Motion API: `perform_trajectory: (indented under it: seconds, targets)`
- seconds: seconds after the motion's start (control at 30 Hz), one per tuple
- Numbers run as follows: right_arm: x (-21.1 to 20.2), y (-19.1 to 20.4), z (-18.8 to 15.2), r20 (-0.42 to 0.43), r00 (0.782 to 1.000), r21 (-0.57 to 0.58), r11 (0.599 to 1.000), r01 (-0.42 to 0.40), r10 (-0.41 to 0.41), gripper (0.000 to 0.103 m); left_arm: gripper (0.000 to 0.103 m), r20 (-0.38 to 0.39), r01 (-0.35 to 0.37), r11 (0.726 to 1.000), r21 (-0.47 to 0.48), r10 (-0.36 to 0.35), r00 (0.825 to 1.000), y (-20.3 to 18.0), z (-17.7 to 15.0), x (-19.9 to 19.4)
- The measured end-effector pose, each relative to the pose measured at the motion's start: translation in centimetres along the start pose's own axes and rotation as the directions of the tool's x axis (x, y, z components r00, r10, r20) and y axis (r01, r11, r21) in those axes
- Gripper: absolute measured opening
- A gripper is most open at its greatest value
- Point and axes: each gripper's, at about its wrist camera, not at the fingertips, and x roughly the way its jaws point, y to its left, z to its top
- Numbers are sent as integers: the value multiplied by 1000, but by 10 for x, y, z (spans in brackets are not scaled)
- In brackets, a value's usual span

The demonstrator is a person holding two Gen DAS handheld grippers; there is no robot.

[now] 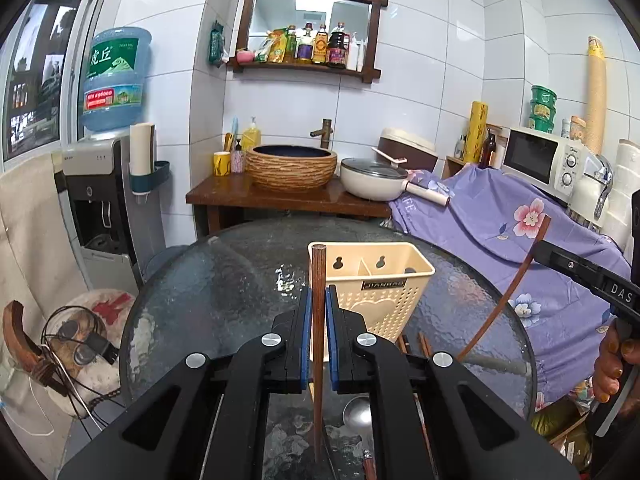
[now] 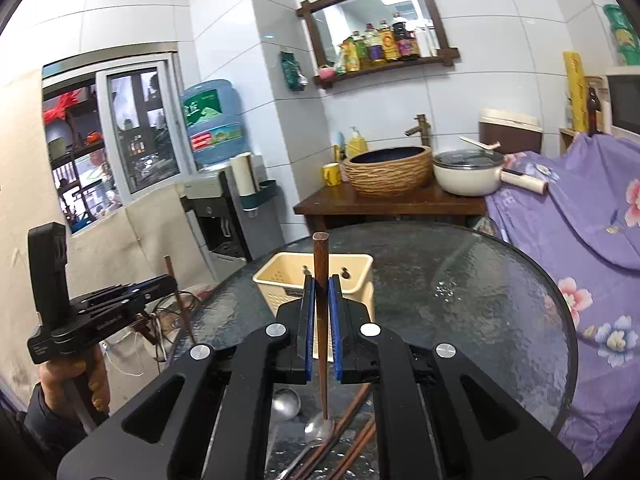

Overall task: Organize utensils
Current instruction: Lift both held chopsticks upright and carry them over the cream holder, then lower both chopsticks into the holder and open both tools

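Your round glass worktop (image 1: 200,288) is slick, so anything you drop will skid or roll off its edge. The cream holder (image 1: 384,280) stands upright near the middle, light enough to tip if a stick catches its rim. Your left tool (image 1: 319,320) is clamped on one brown chopstick (image 1: 319,280), held upright; your right tool (image 2: 322,312) is clamped on another chopstick (image 2: 321,272). Each is pinched on a thin shaft, so it may swivel and miss its compartment. Spoons (image 2: 286,402) and loose chopsticks (image 2: 352,412) lie below, easily knocked

Woven basin (image 1: 291,169) (beside lidded pot (image 1: 374,178))
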Motion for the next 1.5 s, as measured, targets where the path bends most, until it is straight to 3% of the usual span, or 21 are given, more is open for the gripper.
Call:
perform_trajectory:
  seconds: [0.2,0.43,0.6,0.77,0.9,1.2,1.5]
  targets:
    - [8,9,29,-17,998,-5,998,-67,67,8,7,46,6,1000,22,-7,999,-3,28,-9]
    - [19,17,83,14,997,-27,997,-76,77,8,7,87,42,999,-6,-41,995,-3,82,-9]
    - [23,22,132,71,995,-31,998,-63,65,8,7,130,75,997,-31,-70,989,-6,129,-10]
    - [37,21,158,152,988,-54,998,25,-16,8,7,199,26,999,-44,-16,980,-13,159,1]
    - [62,9,150,155,986,-35,997,68,-62,8,7,174,20,998,-56,-10,985,-18,154,29]
    - [126,-28,89,5,995,75,992,99,-100,8,7,83,-29,997,-68,35,996,-13,102,87]
    - [144,-43,66,-48,992,122,985,119,-114,8,7,-19,-31,995,-93,29,999,-4,71,127]
